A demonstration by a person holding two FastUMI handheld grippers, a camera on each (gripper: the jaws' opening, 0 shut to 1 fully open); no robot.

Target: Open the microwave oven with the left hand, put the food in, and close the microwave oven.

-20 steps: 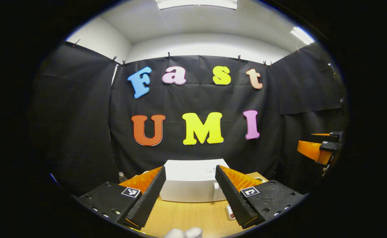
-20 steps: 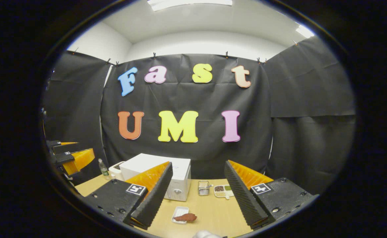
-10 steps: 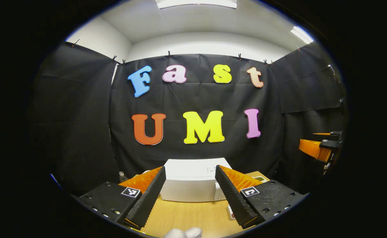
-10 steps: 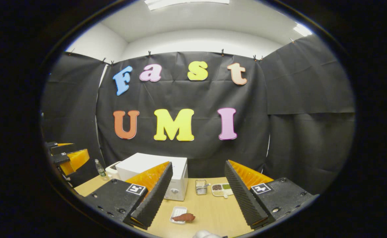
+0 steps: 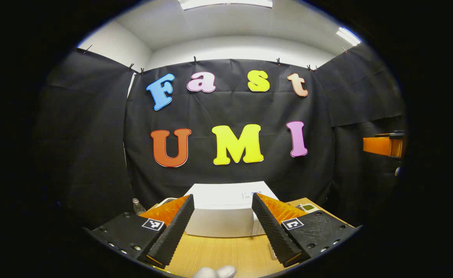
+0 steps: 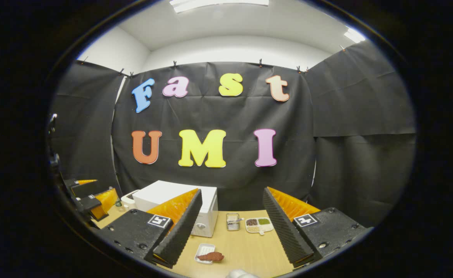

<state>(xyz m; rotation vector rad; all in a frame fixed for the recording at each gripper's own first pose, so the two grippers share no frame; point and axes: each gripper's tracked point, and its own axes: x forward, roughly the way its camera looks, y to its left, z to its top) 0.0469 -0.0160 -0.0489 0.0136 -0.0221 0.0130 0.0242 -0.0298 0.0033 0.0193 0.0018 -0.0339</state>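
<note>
A: Which step is the person working on?

B: By my reading, the opening step is only getting under way. The left gripper (image 5: 222,220) is hovering above the wooden table (image 5: 218,253) and facing the white microwave oven (image 5: 226,210), well apart from it, with its jaws standing wide and nothing between them. The door is looking closed from here.

A: And the other one?

B: The right gripper (image 6: 232,222) is also hanging released and empty, above the food (image 6: 210,256), a brown piece lying in a small white tray (image 6: 203,251) on the table, near the microwave's front corner.

A: What is the next move calling for?

B: Probably the left gripper is needing to come down to the door's edge and pull it open; I cannot make out a handle.

A: Counting things?

B: One microwave, one tray of food, two grippers. Beside the oven a small metal basket (image 6: 233,222) and a divided dish (image 6: 259,225) are sitting, one each, plus one little bottle (image 5: 136,206) at the left.
</note>
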